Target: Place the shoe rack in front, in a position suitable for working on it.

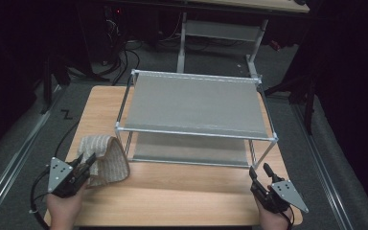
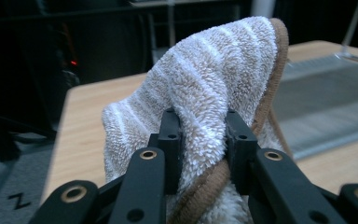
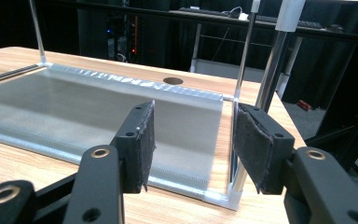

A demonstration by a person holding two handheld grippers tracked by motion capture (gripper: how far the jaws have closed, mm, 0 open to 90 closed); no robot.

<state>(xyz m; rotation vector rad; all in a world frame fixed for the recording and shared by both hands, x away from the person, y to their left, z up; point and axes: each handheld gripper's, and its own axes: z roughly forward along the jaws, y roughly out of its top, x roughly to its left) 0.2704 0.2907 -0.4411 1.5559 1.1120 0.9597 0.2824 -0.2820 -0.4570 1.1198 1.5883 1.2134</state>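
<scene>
Fingers of left gripper point(image 2: 200, 140) clamped on striped towel point(image 2: 214, 79), right gripper point(image 3: 193, 144) fingers apart, facing rack point(image 3: 121, 102)

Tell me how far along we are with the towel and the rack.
Done: the left gripper has its jaws shut on a fold of the towel, bunched up at the table's left front. In hand: the towel is raised in the grip, beside the rack. Left: both rack shelves are bare, so placing it probably remains. The right gripper waits open by the rack's right front corner.
</scene>
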